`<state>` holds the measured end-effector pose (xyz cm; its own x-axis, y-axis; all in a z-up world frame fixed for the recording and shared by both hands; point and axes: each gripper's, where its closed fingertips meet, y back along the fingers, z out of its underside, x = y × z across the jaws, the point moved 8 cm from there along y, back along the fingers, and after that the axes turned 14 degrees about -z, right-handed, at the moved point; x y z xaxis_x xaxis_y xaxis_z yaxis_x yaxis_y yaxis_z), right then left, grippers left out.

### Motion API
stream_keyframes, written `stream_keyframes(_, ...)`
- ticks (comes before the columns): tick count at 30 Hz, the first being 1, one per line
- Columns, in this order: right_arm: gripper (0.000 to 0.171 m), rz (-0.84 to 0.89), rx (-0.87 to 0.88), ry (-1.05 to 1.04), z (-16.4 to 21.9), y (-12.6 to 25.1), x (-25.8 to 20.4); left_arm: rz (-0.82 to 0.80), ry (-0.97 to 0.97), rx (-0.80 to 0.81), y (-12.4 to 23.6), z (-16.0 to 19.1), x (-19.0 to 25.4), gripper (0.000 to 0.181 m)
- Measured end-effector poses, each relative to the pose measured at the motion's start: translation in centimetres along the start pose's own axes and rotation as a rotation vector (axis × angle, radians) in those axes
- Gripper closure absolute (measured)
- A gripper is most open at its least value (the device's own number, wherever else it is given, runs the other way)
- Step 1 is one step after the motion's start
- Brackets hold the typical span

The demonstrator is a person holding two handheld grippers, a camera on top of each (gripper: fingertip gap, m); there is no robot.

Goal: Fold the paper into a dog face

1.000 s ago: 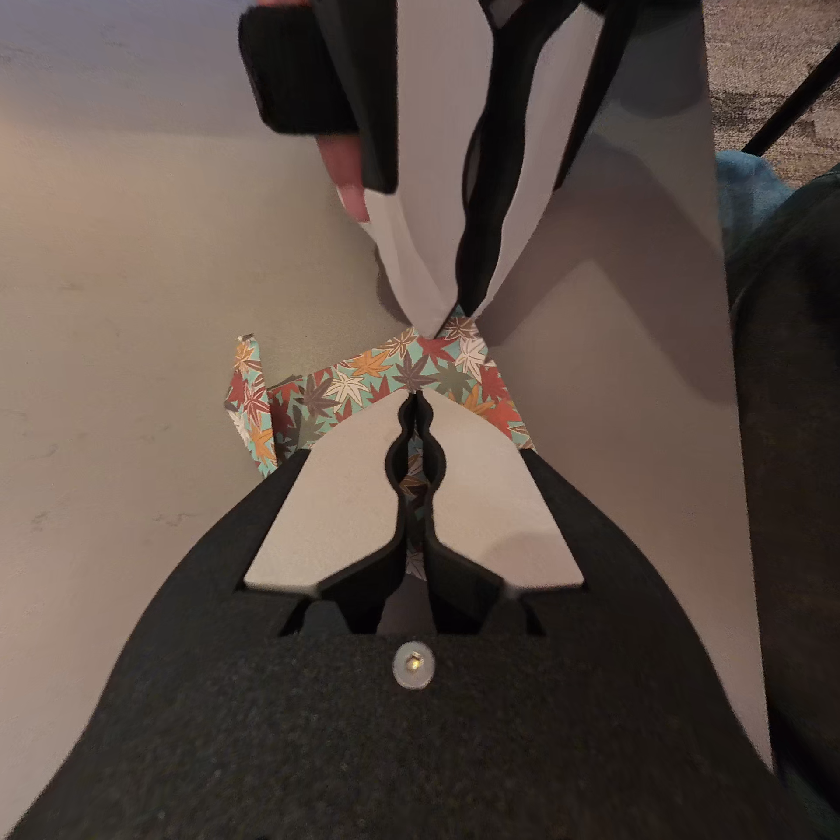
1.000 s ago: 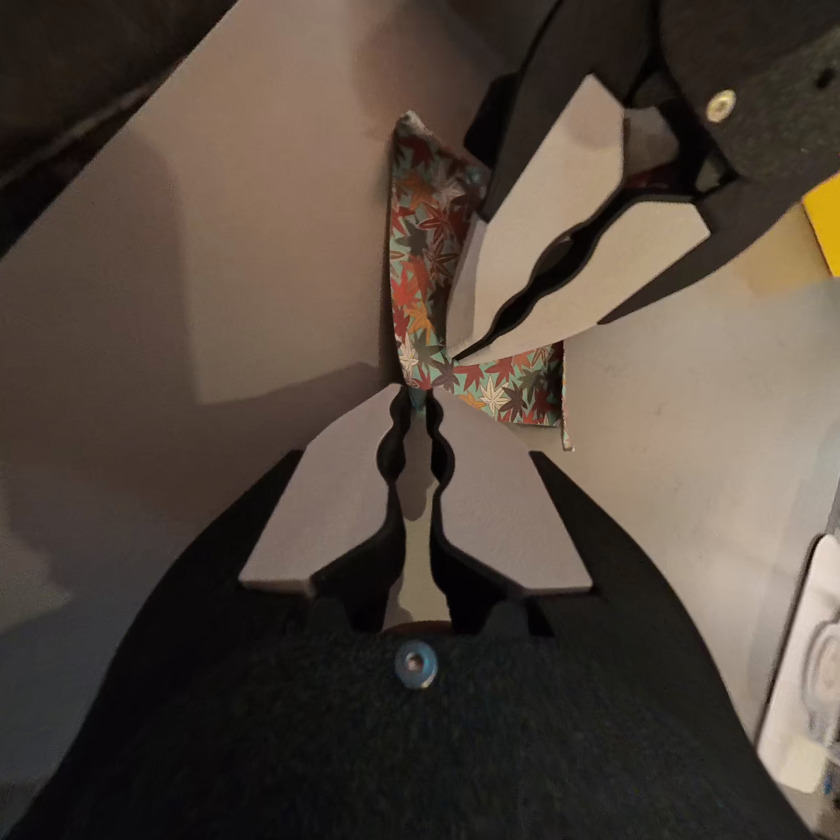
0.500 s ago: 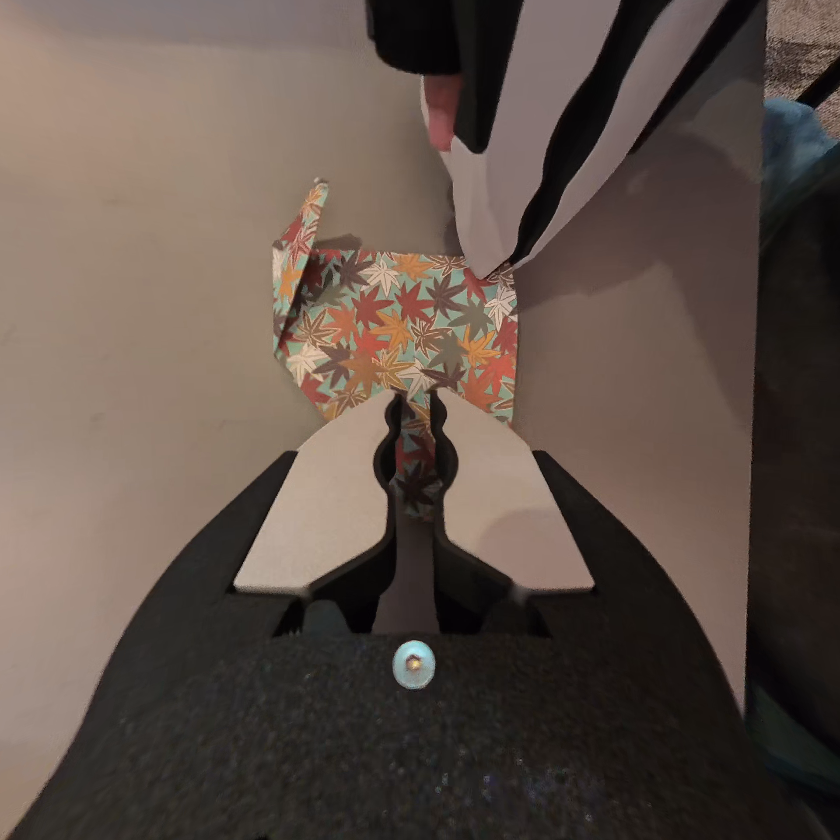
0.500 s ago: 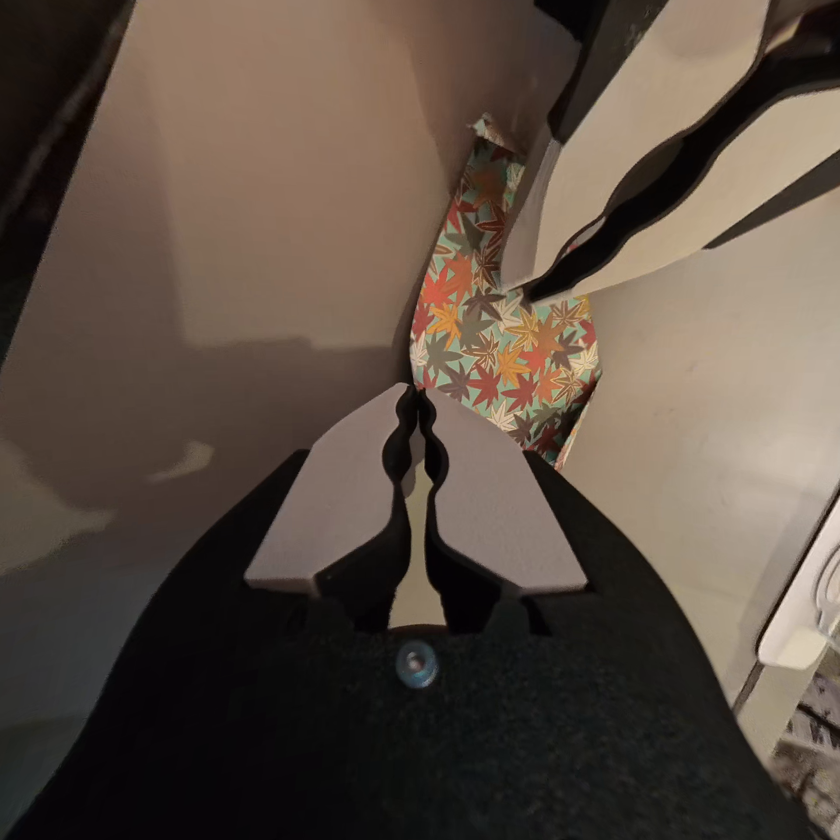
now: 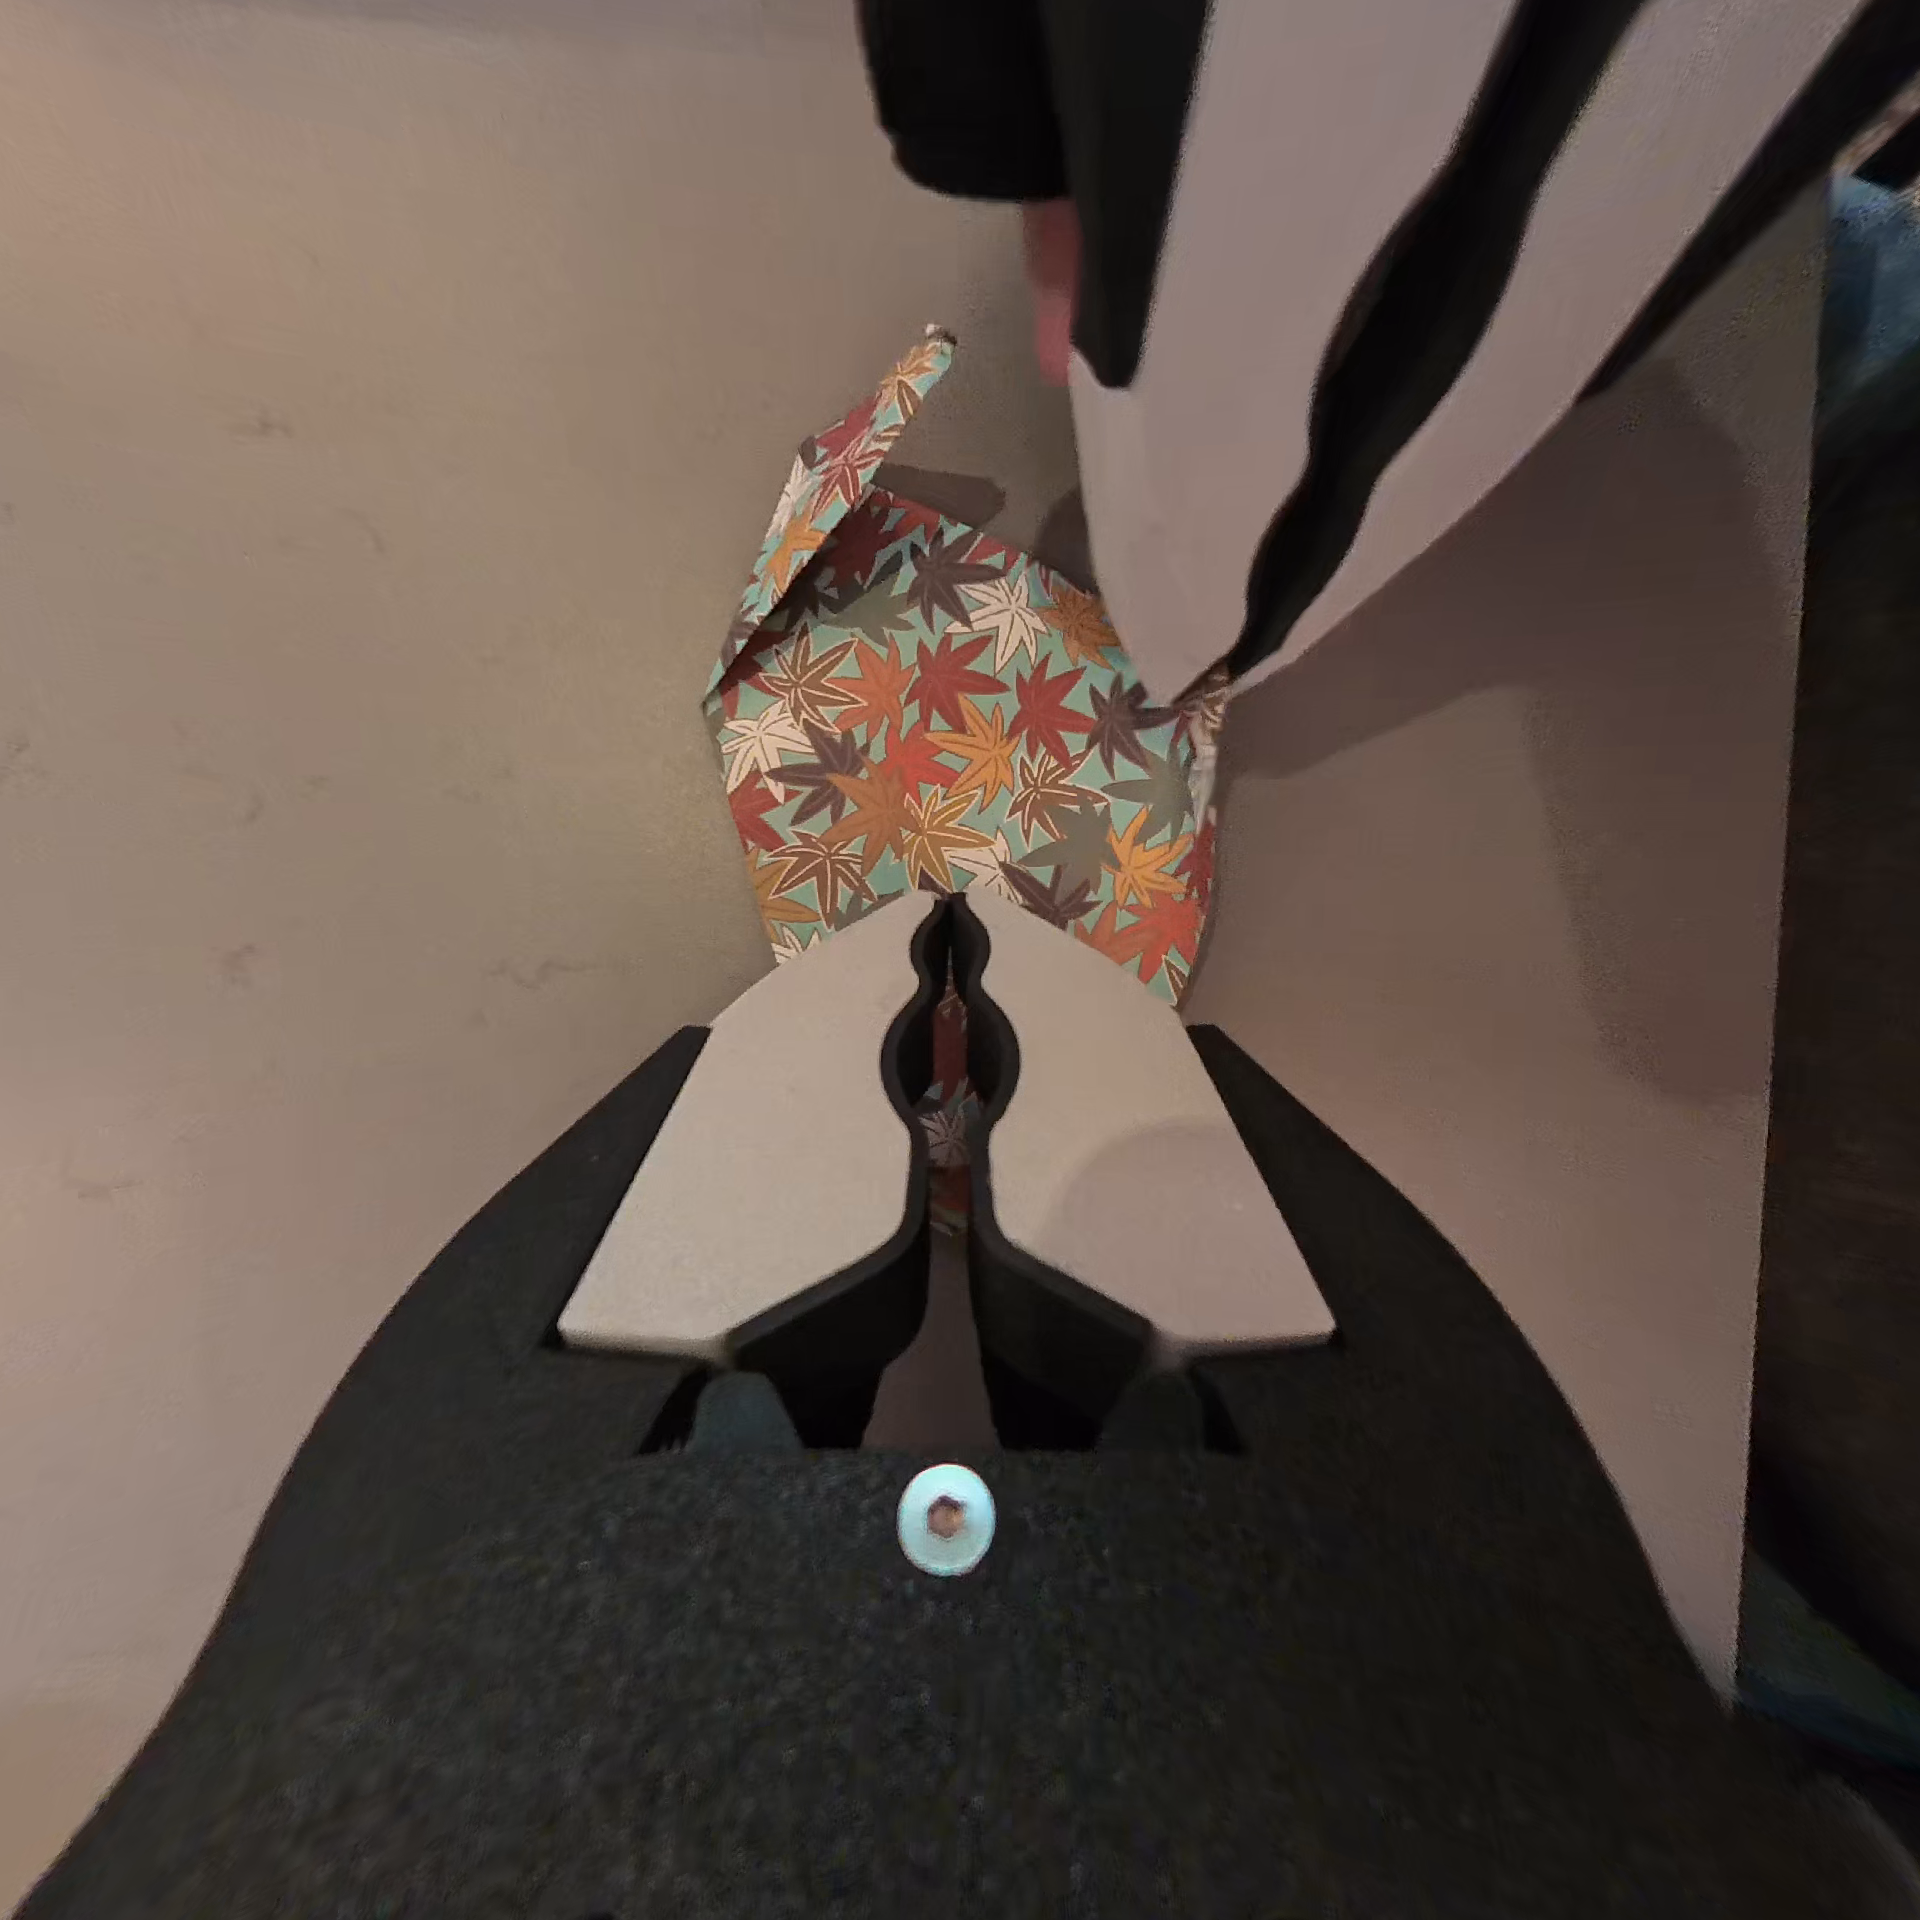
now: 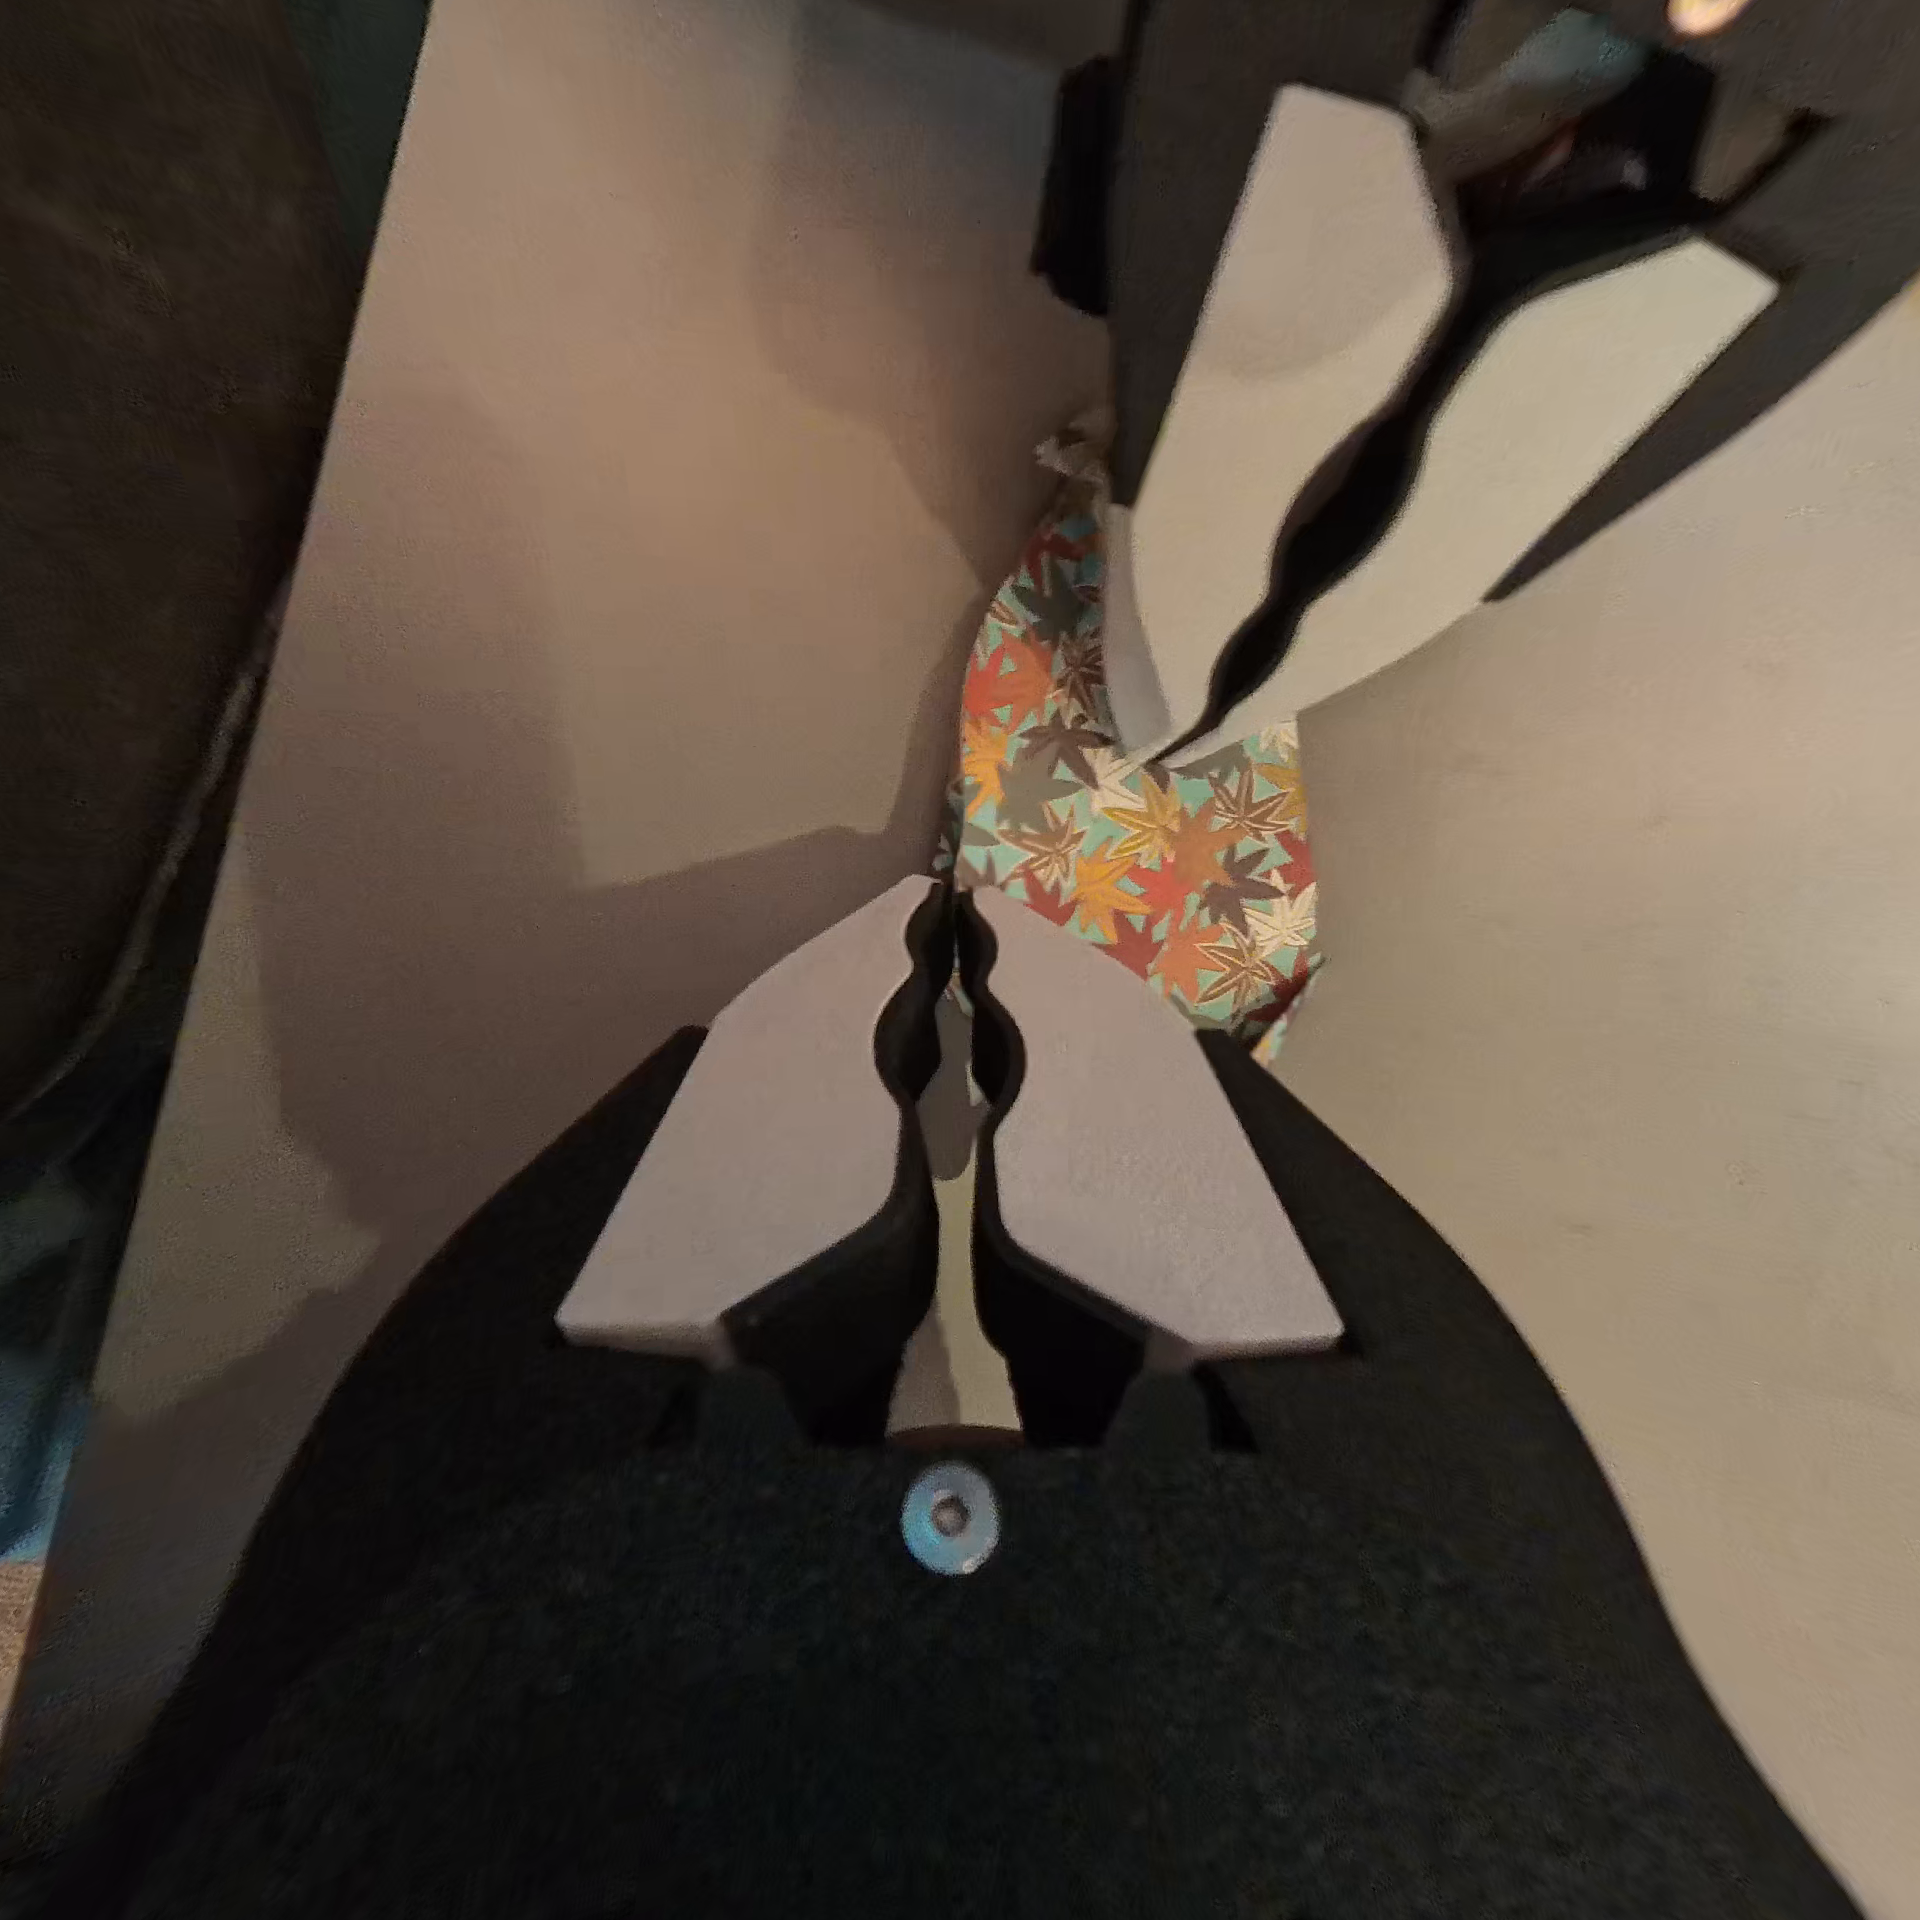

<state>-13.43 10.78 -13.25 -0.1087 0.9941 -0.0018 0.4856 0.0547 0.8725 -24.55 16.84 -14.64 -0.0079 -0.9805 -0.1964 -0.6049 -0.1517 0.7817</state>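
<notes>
Just ahead of the left tool [image 5: 948, 906], pinching the near point of the leaf-patterned paper [image 5: 966, 758] on the table [image 5: 364, 727], and pinched at the right tool [image 6: 951, 902]: risk of tearing or skewed creases from opposing pulls.

Paper [image 5: 966, 748]: teal ground, maple-leaf print in red, orange, mustard, brown, grey and cream. Both grippers, left [image 5: 950, 906] and right [image 6: 948, 891], have pale grey fingers on speckled black bodies with a silver screw at 6 o'clock. Table [image 5: 364, 727] plain beige-grey; dark fabric at 3 o'clock.
</notes>
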Motion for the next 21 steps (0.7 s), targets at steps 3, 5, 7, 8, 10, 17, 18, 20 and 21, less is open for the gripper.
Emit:
stream_keyframes(3,0.171,-0.011,0.045,-0.014,0.1,0.5,1.0,0.005,0.000,0.004,0.0,0.0,0.0,0.181)
stream_keyframes(5,0.171,0.001,0.037,0.000,0.1,0.5,1.5,0.005,-0.004,0.006,0.0,0.1,0.0,0.181)
stream_keyframes(7,0.171,-0.011,0.021,0.032,-0.2,0.2,1.7,0.006,-0.004,0.009,0.0,0.1,0.0,0.181)
stream_keyframes(8,0.171,-0.006,0.008,0.048,-0.3,0.0,1.9,0.006,-0.004,0.011,0.0,0.1,0.0,0.181)
stream_keyframes(10,0.171,-0.013,-0.006,0.068,-0.5,-0.3,2.2,0.004,-0.004,0.012,0.0,0.1,0.0,0.181)
stream_keyframes(17,0.171,-0.030,-0.024,0.061,-0.8,-0.7,3.4,-0.009,-0.012,0.015,0.0,0.1,0.1,0.181)
stream_keyframes(18,0.171,-0.037,-0.025,0.052,-0.8,-0.7,3.5,-0.008,-0.011,0.016,0.0,0.1,0.1,0.181)
stream_keyframes(20,0.171,-0.064,-0.026,0.035,-0.8,-0.8,3.6,-0.007,-0.009,0.017,0.0,0.1,0.1,0.181)
stream_keyframes(21,0.171,-0.074,-0.028,0.034,-0.8,-0.9,3.6,-0.008,-0.010,0.017,0.0,0.1,0.1,0.181)
